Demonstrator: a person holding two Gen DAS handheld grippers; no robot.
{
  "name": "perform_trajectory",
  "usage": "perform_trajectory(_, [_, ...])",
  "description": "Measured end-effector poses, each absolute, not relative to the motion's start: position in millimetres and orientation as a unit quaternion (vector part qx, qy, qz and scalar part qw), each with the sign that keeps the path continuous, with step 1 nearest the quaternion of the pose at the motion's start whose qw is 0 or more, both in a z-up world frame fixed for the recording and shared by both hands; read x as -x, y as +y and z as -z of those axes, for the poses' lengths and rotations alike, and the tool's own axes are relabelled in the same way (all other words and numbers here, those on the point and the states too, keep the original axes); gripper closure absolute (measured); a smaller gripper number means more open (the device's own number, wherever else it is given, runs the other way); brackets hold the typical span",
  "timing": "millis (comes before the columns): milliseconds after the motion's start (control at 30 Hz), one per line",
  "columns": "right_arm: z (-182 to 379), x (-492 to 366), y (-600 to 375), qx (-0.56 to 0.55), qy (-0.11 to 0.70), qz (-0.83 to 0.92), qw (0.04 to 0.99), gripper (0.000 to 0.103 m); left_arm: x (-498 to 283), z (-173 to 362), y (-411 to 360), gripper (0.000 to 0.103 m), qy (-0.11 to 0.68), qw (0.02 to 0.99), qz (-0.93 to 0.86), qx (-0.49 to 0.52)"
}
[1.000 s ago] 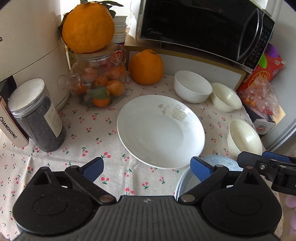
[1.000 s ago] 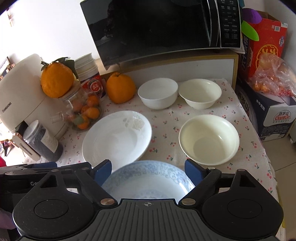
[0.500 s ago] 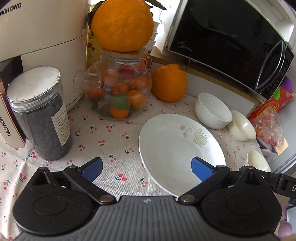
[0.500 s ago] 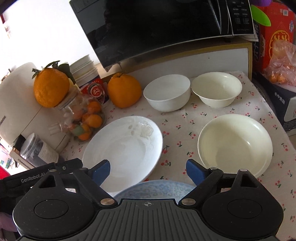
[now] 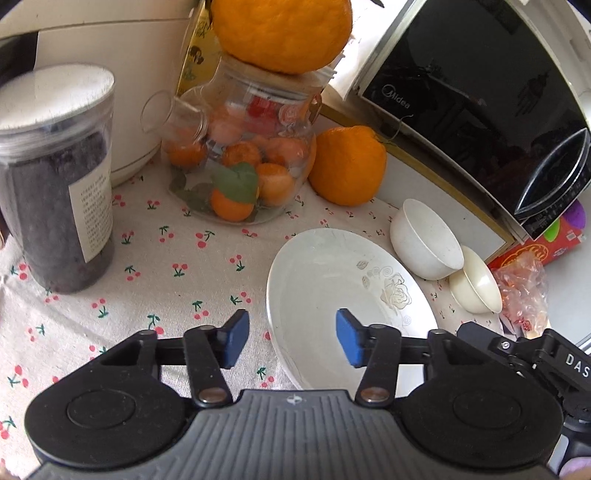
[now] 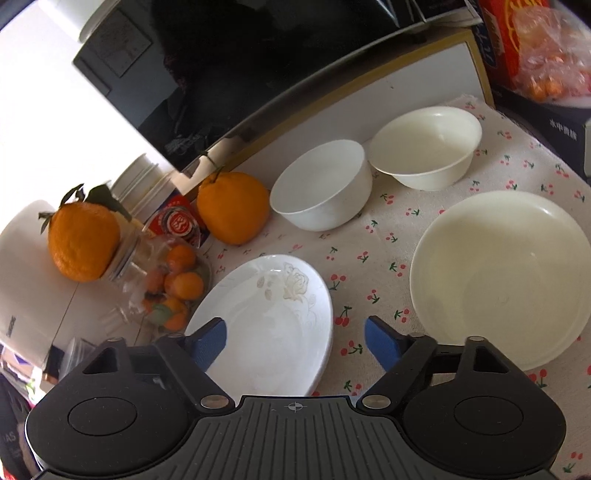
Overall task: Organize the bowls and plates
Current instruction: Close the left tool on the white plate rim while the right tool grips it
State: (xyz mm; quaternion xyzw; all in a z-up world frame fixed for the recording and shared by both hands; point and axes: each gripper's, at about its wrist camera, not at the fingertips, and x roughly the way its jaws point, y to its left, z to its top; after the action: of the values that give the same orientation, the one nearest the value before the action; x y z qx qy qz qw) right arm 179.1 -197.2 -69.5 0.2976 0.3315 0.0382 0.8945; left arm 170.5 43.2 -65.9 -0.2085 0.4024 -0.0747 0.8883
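A white plate with a rose pattern [image 5: 332, 288] [image 6: 266, 317] lies on the cherry-print cloth. My left gripper [image 5: 291, 343] hangs low at its left rim. Its jaws are closing with the rim between them, and the pads do not press on it. My right gripper [image 6: 295, 341] straddles the plate's right rim, jaws also closing, pads clear of it. Behind the plate stand a white bowl [image 6: 321, 188] [image 5: 424, 240] and a cream bowl [image 6: 424, 147] [image 5: 476, 284]. A wide cream shallow bowl [image 6: 498, 277] sits to the right.
A glass jar of small oranges [image 5: 240, 170] with a big orange [image 5: 280, 33] on top stands at the back left, another orange [image 5: 347, 166] beside it. A dark-filled jar [image 5: 55, 177], a white appliance [image 5: 110, 74], a microwave [image 5: 480, 103] and a bag of fruit [image 6: 546, 55] ring the cloth.
Both grippers came down and closer to the white plate, rolling as they went. Their jaws narrowed, the left by much more. The blue-patterned plate near the front dropped out of view.
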Motion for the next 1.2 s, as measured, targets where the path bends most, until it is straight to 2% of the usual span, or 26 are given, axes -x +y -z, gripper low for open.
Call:
perform_trajectory(33, [71.4, -180.1, -197.8, -0.3, 0.333, -0.036, 0.893, 0.036, -171.1, 67.2, 42.9, 0.06, 0.403, 0.887, 0.073, 0.211])
perform_trajectory(100, [74.6, -182.1, -198.1, -0.301, 0.338, -0.03, 0.891, 0.051, -171.9, 70.5, 43.8, 0.067, 0.405, 0.886, 0.068, 0.216])
perform_trajectory(200, [79.2, -183.7, -197.3, -0.297, 0.345, -0.019, 0.89, 0.063, -172.4, 72.6, 46.8, 0.077, 0.407, 0.883, 0.063, 0.227])
perform_trajectory(300, [82.2, -184.6, -195.2, -0.291, 0.349, -0.014, 0.891, 0.069, -171.9, 73.7, 49.3, 0.086, 0.408, 0.882, 0.061, 0.229])
perform_trajectory(567, [91.2, -188.0, -189.8, -0.285, 0.361, -0.009, 0.888, 0.081, -168.6, 76.9, 56.5, 0.092, 0.414, 0.876, 0.056, 0.24])
perform_trajectory(1200, [96.3, -196.0, -180.8, -0.273, 0.363, -0.002, 0.891, 0.082, -168.6, 78.3, 50.7, 0.094, 0.413, 0.879, 0.059, 0.231])
